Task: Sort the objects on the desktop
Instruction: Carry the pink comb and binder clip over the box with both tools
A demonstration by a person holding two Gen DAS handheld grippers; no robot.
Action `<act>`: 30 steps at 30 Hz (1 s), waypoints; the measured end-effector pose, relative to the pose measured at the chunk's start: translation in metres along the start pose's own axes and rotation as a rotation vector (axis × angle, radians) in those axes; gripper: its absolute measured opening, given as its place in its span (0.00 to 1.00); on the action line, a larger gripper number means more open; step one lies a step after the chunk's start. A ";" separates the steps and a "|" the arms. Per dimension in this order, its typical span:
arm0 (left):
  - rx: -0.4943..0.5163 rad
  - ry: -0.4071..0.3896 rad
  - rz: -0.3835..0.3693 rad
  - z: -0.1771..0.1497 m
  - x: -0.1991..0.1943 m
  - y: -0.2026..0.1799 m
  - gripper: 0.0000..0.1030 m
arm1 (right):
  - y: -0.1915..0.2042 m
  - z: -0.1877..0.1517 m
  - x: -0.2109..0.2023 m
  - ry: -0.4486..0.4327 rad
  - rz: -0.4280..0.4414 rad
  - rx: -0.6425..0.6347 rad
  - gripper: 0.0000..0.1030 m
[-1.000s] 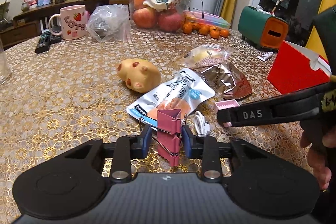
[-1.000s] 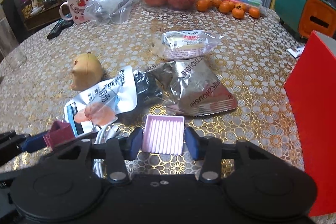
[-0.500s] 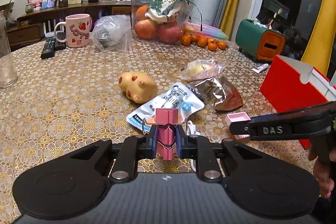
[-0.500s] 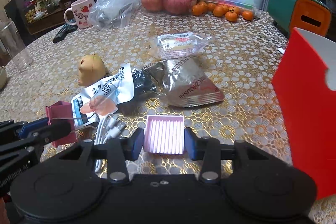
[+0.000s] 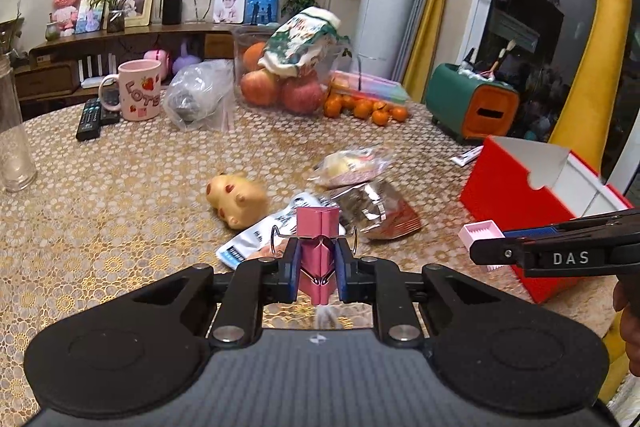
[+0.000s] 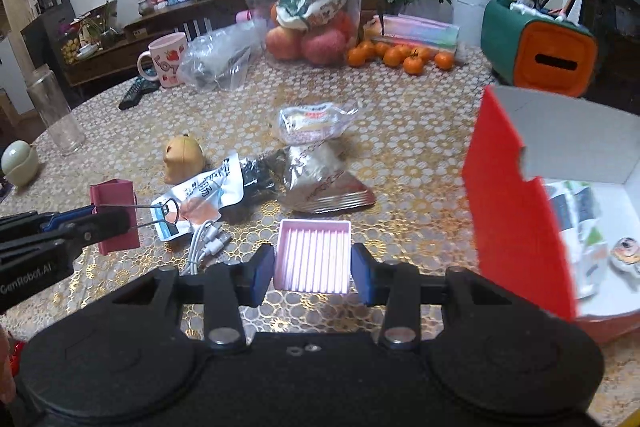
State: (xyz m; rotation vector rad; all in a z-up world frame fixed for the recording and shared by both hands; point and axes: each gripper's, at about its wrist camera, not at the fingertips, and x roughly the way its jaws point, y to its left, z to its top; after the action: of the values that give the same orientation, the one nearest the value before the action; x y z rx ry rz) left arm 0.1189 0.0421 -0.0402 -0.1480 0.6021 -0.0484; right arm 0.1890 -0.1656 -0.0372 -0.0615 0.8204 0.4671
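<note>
Above the gold-patterned table [image 5: 120,195], both grippers grip: left gripper [image 5: 318,263] a pink binder clip [image 5: 317,251], right gripper [image 6: 313,267] a pink tray [image 6: 313,255].

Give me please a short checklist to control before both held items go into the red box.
1. Left tool grips the pink binder clip firmly: ok, clamped between both pads, off the table.
2. Right tool holds the pink ridged tray: ok, it sits level between the pads.
3. Red box is open on top: ok.
4. Free room inside the box: ok, white floor shows beside packets already in.
5. White cable is free of both tools: ok, it lies loose on the table.
6. Tray is empty: cannot tell.
</note>
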 end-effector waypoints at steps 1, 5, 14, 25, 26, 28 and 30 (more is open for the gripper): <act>0.003 -0.002 -0.005 0.002 -0.002 -0.003 0.16 | -0.003 0.000 -0.005 -0.003 0.004 0.005 0.39; 0.021 -0.012 -0.025 0.009 -0.010 -0.019 0.16 | -0.016 0.000 -0.024 -0.016 0.020 0.028 0.39; 0.072 -0.025 -0.082 0.022 -0.015 -0.062 0.16 | -0.048 0.000 -0.059 -0.071 0.012 0.036 0.39; 0.162 -0.029 -0.173 0.038 -0.004 -0.128 0.16 | -0.101 -0.003 -0.085 -0.115 -0.055 0.077 0.40; 0.168 -0.030 -0.182 0.039 -0.003 -0.134 0.16 | -0.107 -0.003 -0.086 -0.119 -0.063 0.083 0.40; 0.183 -0.030 -0.202 0.041 0.000 -0.147 0.16 | -0.116 -0.004 -0.089 -0.124 -0.075 0.092 0.40; 0.197 -0.032 -0.220 0.043 0.002 -0.160 0.16 | -0.125 -0.005 -0.091 -0.128 -0.087 0.100 0.40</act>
State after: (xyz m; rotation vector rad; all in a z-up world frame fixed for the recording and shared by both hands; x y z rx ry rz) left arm 0.1446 -0.1104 0.0178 -0.0236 0.5441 -0.3169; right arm 0.1853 -0.3131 0.0089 0.0244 0.7116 0.3437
